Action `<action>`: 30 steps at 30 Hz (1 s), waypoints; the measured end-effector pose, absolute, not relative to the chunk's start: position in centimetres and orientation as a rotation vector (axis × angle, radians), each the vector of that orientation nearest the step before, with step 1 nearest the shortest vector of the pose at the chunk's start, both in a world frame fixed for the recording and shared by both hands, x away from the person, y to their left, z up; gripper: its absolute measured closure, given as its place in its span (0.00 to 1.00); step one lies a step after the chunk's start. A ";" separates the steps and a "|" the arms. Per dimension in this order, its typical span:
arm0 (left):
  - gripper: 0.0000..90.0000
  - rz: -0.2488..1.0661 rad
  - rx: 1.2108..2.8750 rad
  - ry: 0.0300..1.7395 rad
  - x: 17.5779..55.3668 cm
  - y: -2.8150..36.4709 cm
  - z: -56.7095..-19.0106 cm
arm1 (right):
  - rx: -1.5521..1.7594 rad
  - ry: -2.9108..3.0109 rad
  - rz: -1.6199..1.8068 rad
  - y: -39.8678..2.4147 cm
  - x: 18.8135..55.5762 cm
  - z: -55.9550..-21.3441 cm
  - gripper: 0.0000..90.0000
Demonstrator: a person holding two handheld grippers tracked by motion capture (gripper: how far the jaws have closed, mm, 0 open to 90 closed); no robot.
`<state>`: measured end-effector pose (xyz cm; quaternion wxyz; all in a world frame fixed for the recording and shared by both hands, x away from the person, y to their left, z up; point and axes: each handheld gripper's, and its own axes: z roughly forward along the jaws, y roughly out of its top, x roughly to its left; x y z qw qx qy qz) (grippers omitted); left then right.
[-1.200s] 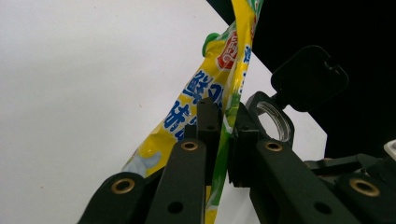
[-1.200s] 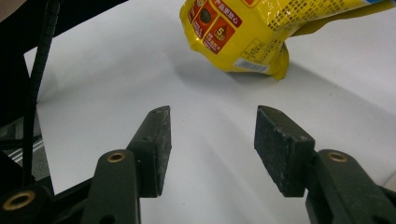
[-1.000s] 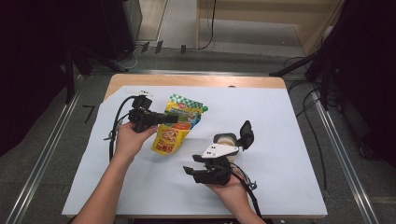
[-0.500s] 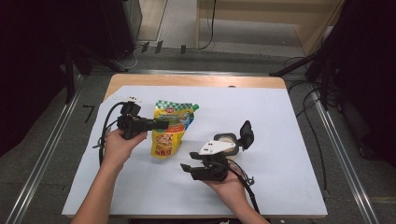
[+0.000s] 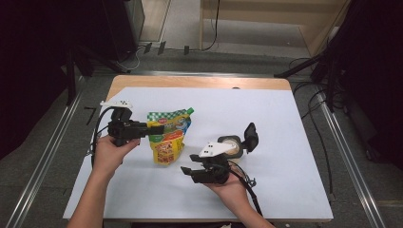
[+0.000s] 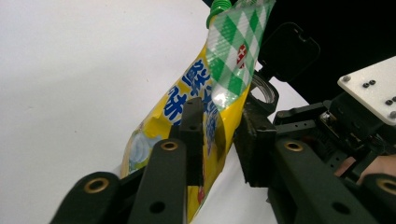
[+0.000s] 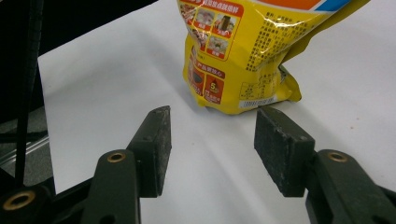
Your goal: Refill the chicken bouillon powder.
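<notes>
The yellow pouch (image 5: 168, 137) lies on the white surface (image 5: 285, 118), its green-checked top and green cap (image 6: 219, 6) pointing away from the person, with a small open jar (image 5: 231, 145) and its flipped black lid (image 5: 250, 137) just to its right. The left hand-held gripper (image 5: 142, 130) reaches in from the left at the pouch's upper edge; its jaws have just been opening, and in the left gripper view the pouch sits between them with the pads (image 6: 192, 126) standing a little off the film, so the grip looks released rather than clamped. The right hand-held gripper (image 5: 186, 171) rests near the pouch's bottom, jaws apart with nothing between them, aimed at the lower seam (image 7: 243, 102). The step in hand seems to be letting the pouch go or re-gripping it. To do that well, the left jaws should clear the film fully before pulling back, so the pouch is not dragged or tipped; a fresh grip would best take the stiff sealed band near the cap, not the slack belly. Hard to judge: whether one left pad touches the pouch, whether the cap is screwed on, and what the jar holds. The pouch's print is too small to read.
</notes>
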<state>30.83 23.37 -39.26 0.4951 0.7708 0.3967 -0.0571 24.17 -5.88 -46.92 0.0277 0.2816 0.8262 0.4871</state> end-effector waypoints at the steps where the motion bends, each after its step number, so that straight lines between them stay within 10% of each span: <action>1: 0.78 -0.131 1.877 0.961 30.8 23.4 -39.2 | 0.872 2.550 1.505 -5.9 24.2 -46.9 0.53; 30: 0.50 -0.073 1.915 0.997 27.9 24.3 -39.3 | 0.912 2.541 1.492 -6.7 24.7 -46.5 0.54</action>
